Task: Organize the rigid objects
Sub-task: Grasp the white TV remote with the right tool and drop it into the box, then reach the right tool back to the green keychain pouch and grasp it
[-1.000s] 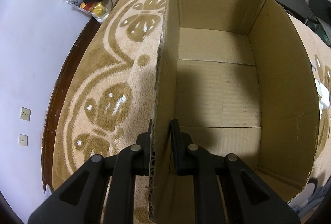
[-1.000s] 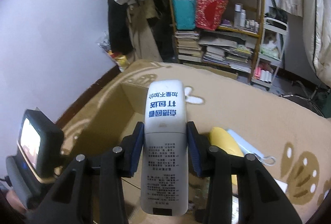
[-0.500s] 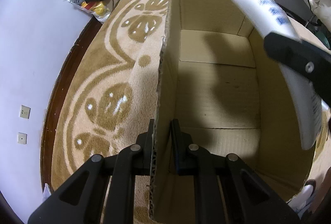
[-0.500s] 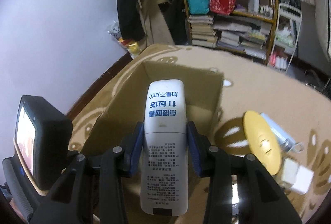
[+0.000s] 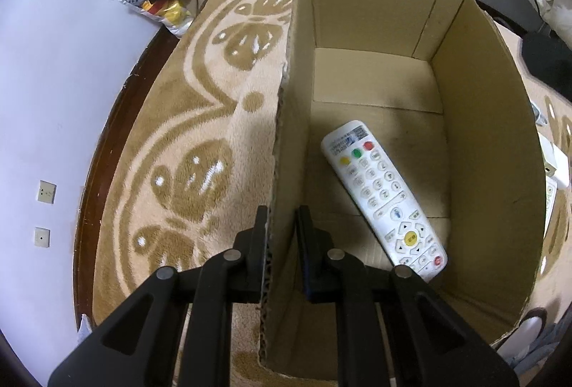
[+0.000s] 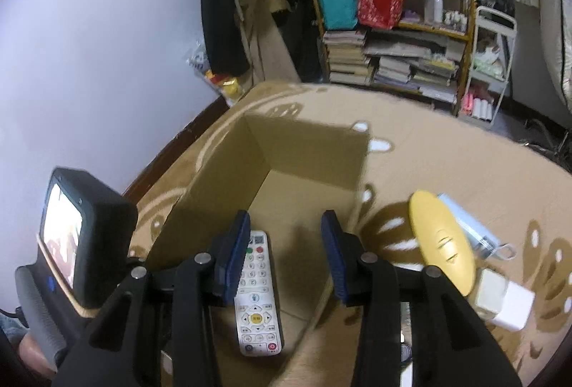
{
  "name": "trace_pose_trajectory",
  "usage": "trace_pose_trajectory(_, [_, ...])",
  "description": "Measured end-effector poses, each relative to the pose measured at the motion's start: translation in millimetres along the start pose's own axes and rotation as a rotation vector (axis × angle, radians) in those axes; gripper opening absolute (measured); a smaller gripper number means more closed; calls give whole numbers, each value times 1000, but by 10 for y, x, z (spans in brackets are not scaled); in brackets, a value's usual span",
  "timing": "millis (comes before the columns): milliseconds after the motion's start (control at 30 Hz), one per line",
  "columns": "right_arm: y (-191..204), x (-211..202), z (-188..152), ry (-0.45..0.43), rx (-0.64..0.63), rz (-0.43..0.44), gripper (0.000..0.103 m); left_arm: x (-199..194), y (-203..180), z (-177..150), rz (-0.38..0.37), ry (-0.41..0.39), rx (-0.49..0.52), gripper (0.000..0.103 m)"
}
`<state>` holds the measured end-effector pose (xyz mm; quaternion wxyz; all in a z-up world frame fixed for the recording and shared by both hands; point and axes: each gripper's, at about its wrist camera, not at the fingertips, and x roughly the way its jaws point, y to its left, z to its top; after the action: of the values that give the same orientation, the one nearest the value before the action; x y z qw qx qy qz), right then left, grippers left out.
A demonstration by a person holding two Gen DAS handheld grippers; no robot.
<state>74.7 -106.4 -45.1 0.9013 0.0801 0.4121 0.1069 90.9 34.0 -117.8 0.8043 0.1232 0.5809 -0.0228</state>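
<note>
The left gripper (image 5: 282, 226) is clamped on the wall of the box (image 5: 482, 137), one finger on each side. The right gripper (image 6: 286, 244) hangs above, fingers spread wide, holding nothing.

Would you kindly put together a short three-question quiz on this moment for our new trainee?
1. True or false: the white remote lies button side up on the floor of the cardboard box.
2. What is the left gripper clamped on?
A. the remote
B. the box's side wall
C. the carpet
3. Fill in: the right gripper stands ____ above the box, holding nothing, while the yellow oval object and the white cube lie on the carpet outside it.

Key: 1 true; 2 B; 3 open
</note>
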Motion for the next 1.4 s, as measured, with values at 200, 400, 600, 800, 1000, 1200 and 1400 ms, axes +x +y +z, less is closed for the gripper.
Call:
trace_pose_trajectory(200, [-208, -147, 88, -23, -16, -96, 82, 12, -6, 2, 2, 4, -1, 14])
trace_pose_trajectory(400, [-516, -90, -14, 4, 22, -156, 103, 12, -7, 6, 2, 5, -4, 15])
trace_pose_trajectory(600, [-874, 33, -267, 37, 140, -184, 103, 18, 3, 15, -1, 7, -9, 15])
trace_pose_trajectory(800, [-1062, 204, -429, 68, 177, -191, 103, 20, -3, 17, 4, 7, -4, 15])
trace_pose_trajectory(1000, [-1225, 421, -521, 151, 223, -191, 85, 31, 15, 20, -4, 9, -13, 15])
trace_pose_trajectory(1200, [-1329, 586, -553, 230, 227, -200, 61, 30, -2, 10, 3, 3, -6, 15])
trace_pose_trajectory(1400, [-1293, 683, -620, 294, 206, -223, 59, 26, 12, 9, -2, 3, -10, 15])
